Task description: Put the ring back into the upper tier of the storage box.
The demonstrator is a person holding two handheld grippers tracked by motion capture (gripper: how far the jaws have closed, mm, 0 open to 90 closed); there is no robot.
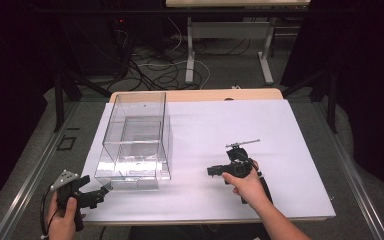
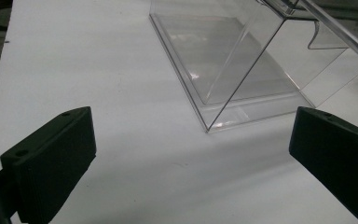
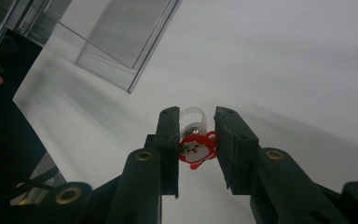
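Observation:
A clear plastic box (image 1: 137,142) stands on the left half of the white table top (image 1: 260,125); its near corner (image 2: 209,128) lies ahead of my left gripper (image 2: 191,154). That gripper (image 1: 102,192) sits at the table's front left edge, jaws wide apart with nothing between them. My right gripper (image 1: 211,171) hovers right of the box, pointing left toward it. Its jaws are shut on a small toy ring (image 3: 196,145) with a red cartoon face and a clear plastic band.
The box (image 3: 107,42) lies up and to the left in the right gripper view. White sheet stretches right of the box. Beyond the table's far edge are desk legs (image 1: 190,50) and tangled cables (image 1: 150,70) on the floor.

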